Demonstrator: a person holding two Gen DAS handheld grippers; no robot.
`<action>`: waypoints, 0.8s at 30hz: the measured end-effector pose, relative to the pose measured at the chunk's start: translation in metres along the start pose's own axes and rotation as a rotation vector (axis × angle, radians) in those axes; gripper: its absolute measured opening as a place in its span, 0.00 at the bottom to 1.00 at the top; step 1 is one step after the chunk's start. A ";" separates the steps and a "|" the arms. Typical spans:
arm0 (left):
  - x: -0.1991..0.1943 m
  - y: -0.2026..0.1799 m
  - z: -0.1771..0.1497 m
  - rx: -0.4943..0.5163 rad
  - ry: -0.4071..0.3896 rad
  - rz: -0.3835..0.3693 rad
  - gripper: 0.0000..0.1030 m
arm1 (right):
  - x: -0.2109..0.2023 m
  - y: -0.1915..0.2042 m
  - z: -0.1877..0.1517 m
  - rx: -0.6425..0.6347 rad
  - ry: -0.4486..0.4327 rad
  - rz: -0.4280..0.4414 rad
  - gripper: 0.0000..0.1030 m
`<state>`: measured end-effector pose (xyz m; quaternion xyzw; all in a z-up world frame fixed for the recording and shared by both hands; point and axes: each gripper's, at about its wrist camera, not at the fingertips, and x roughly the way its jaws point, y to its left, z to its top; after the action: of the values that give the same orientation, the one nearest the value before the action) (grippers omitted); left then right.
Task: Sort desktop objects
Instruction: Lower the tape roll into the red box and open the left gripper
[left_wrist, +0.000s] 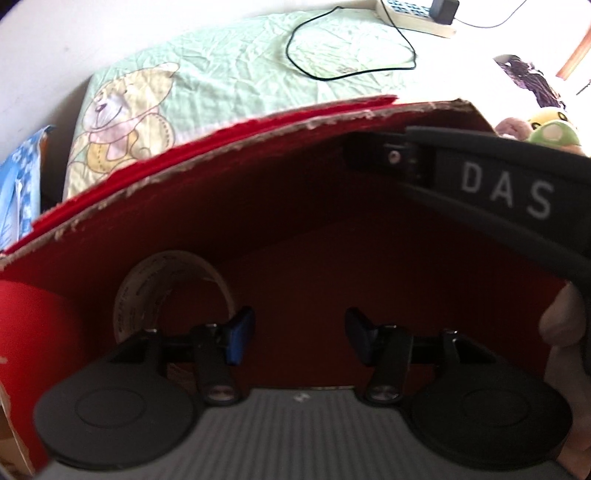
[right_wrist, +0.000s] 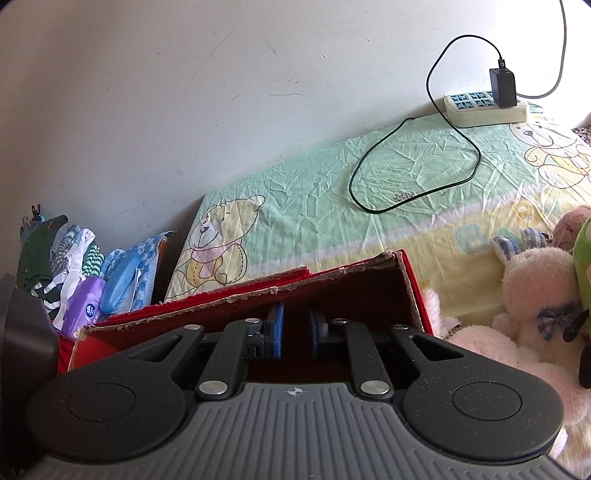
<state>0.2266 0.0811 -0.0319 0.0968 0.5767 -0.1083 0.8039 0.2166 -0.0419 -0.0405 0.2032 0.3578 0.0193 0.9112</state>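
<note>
From where I stand, the far left is a heap of folded clothes (right_wrist: 55, 258) and wipe packs (right_wrist: 83, 308) against the wall, then the red box (right_wrist: 258, 295) on the green bear-print sheet (right_wrist: 314, 206).

The box is cardboard lined in red, its top edges torn and fraying pale. In the left wrist view a roll of clear tape (left_wrist: 173, 288) stands on edge on its floor at the left, printed with small lettering I cannot read. Its lower half is hidden behind the left gripper (left_wrist: 295, 332), whose 2 blue-padded jaws are spread wide with nothing between them, the left jaw just beside the roll. A red rounded shape (left_wrist: 33, 332) is cut off at the frame's left edge.

The right gripper (right_wrist: 295, 332) reaches over the box's near wall, its jaws narrow with a slim empty gap; its body crosses the upper right of the left view. Whether its tips touch the box floor is hidden.

Beyond the box the sheet lies open up to a black cable loop (right_wrist: 413, 166) and a power strip (right_wrist: 484, 107). On the right, plush toys (right_wrist: 532, 295) crowd close to the box's right wall.
</note>
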 end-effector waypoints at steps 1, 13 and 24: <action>0.000 0.001 -0.001 -0.004 0.000 0.005 0.55 | 0.000 0.000 0.000 0.000 0.000 0.000 0.14; 0.002 0.022 0.000 -0.164 0.012 0.095 0.58 | 0.000 0.000 -0.001 -0.004 -0.001 -0.002 0.14; 0.000 0.036 -0.003 -0.285 0.009 0.127 0.62 | 0.000 0.000 -0.001 -0.011 0.000 -0.005 0.14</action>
<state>0.2342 0.1160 -0.0315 0.0186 0.5826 0.0260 0.8121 0.2164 -0.0412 -0.0411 0.1974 0.3583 0.0188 0.9123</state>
